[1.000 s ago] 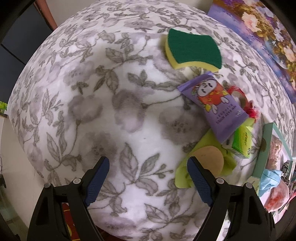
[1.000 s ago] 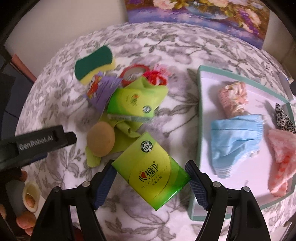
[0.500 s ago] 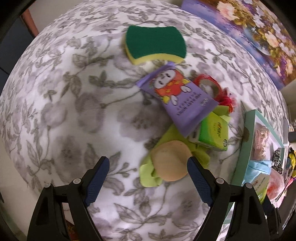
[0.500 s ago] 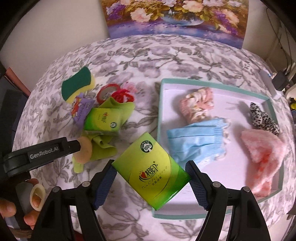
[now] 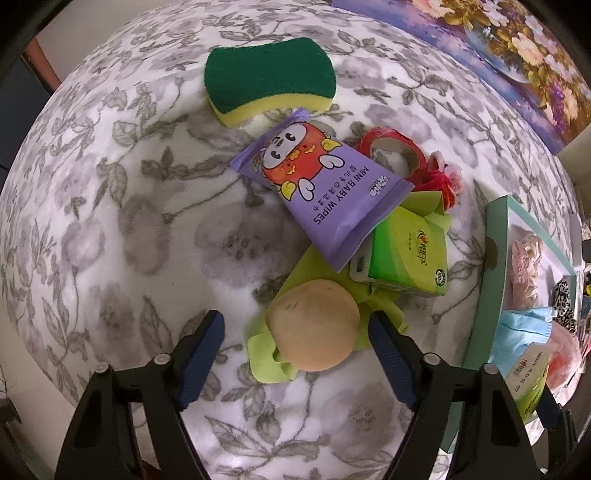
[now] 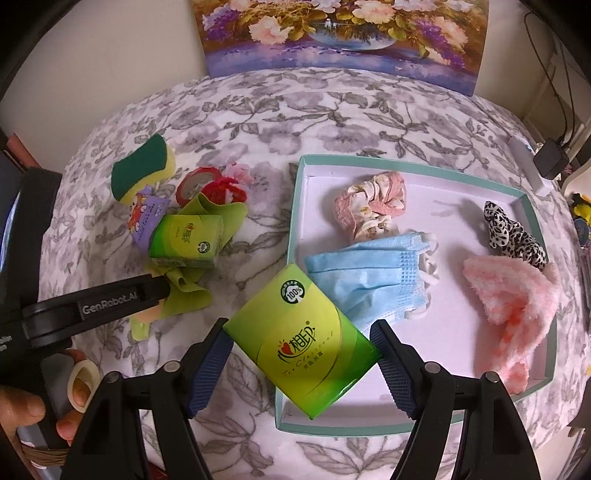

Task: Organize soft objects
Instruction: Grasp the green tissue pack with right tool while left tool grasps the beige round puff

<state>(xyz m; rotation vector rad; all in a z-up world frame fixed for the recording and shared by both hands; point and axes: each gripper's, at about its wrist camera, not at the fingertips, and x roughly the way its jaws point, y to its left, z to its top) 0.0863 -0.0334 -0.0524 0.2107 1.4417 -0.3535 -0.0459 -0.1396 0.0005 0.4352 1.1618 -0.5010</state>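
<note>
We count two green tissue packs: one glossy flat green tissue pack clamped corner to corner between the blue-padded fingers of our right gripper, hanging over the near left corner of the shallow teal-rimmed white tray, and one smaller boxy green tissue pack lying on a crumpled lime-green cloth on the grey floral tablecloth of the table. Our left gripper points straight down over the loose pile, and its fingers have just been closing a little yet stand apart, straddling one round tan sponge puff that sits on the cloth, neither pad touching it. In the right wrist view the left gripper's black body crosses the lower left, with the hand wrapped around its handle. Beyond the puff lies one purple baby-wipes pouch, its lower edge overlapping the boxy pack; just beside it are one red tape roll and a red yarn tangle. Farther still sits one green-and-yellow scouring sponge. Inside the tray we count four soft things: one blue face mask, one pink floral scrunchie, one fluffy pink cloth and one leopard-print scrunchie. One floral painting leans against the wall behind.
</note>
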